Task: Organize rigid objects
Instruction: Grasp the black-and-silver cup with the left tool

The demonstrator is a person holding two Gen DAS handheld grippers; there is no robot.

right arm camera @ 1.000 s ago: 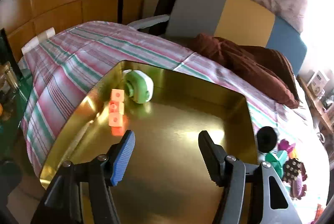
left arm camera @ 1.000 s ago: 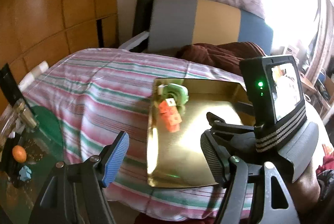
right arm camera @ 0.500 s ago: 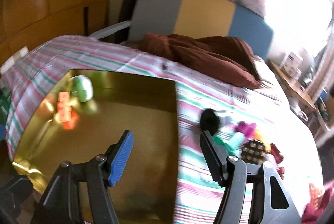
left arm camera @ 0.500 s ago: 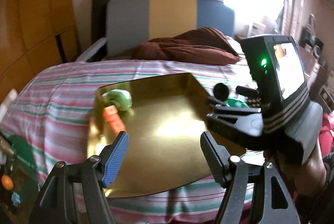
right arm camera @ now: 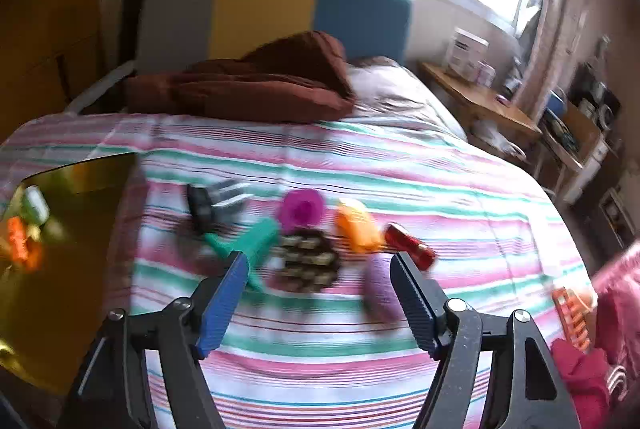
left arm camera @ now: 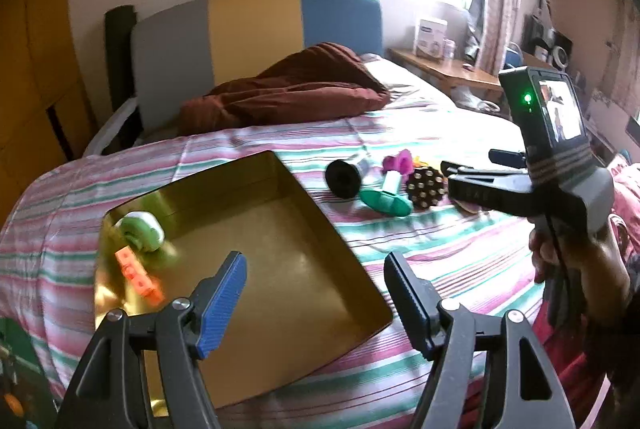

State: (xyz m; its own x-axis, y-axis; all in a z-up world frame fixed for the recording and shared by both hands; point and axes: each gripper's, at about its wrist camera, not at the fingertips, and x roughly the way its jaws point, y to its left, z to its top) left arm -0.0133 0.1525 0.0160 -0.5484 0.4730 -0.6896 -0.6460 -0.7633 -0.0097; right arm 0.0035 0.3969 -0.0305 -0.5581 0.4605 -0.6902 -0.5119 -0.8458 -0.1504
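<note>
A gold tray [left arm camera: 320, 217] lies on the striped bed and holds a green-and-white wheel [left arm camera: 142, 231] and an orange block strip [left arm camera: 140, 279]. My left gripper [left arm camera: 316, 293] hovers open over the tray's near part, nothing between its fingers. Right of the tray lie several toys: a black spool [right arm camera: 200, 207], a teal piece [right arm camera: 248, 243], a magenta piece [right arm camera: 300, 209], a dark studded ball [right arm camera: 308, 263], an orange piece [right arm camera: 356, 229], a red cylinder [right arm camera: 408, 245]. My right gripper [right arm camera: 320, 293] hangs above the studded ball, its jaws opening and empty.
A brown pillow [left arm camera: 288, 93] lies at the bed's head before a grey, yellow and blue headboard [left arm camera: 256, 33]. A wooden side table [right arm camera: 480, 105] stands to the right. An orange ridged object [right arm camera: 572, 313] and red cloth [right arm camera: 580, 377] sit at the bed's right edge.
Both grippers have swung right, from above the tray toward the toy pile. The right one has left the tray and now hangs over the toys, its jaws a little wider.
</note>
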